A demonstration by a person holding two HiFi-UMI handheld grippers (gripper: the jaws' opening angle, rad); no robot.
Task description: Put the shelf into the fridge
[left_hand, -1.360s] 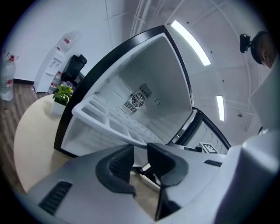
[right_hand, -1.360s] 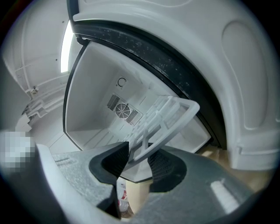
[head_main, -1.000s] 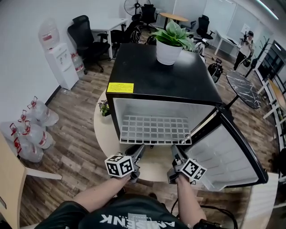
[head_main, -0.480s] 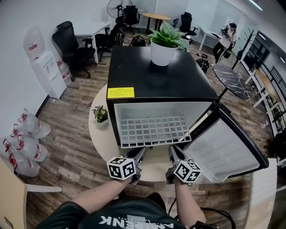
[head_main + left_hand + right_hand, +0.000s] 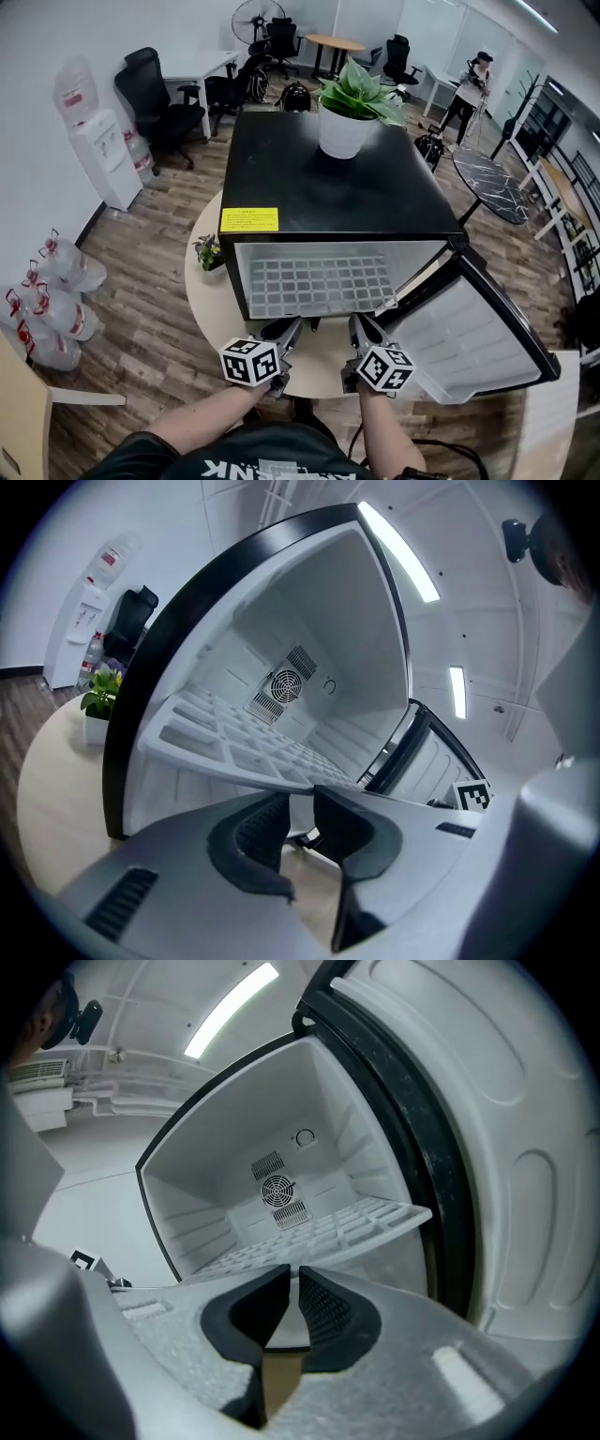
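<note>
A black mini fridge stands on a round table with its door swung open to the right. The white grid shelf lies level inside, its front edge near the opening. Both grippers sit just in front of that edge. My left gripper has been closing a little and still shows a gap; in the left gripper view the shelf runs right past its tips. My right gripper has just been closing. Its pads almost meet, nothing is between them, and the shelf lies just beyond.
A potted plant stands on the fridge top. A small plant sits on the round table left of the fridge. Water bottles, a water dispenser and office chairs are on the wooden floor to the left.
The shelf has slid deeper into the fridge; its front edge no longer sticks out past the opening. Both grippers have followed it towards the fridge.
</note>
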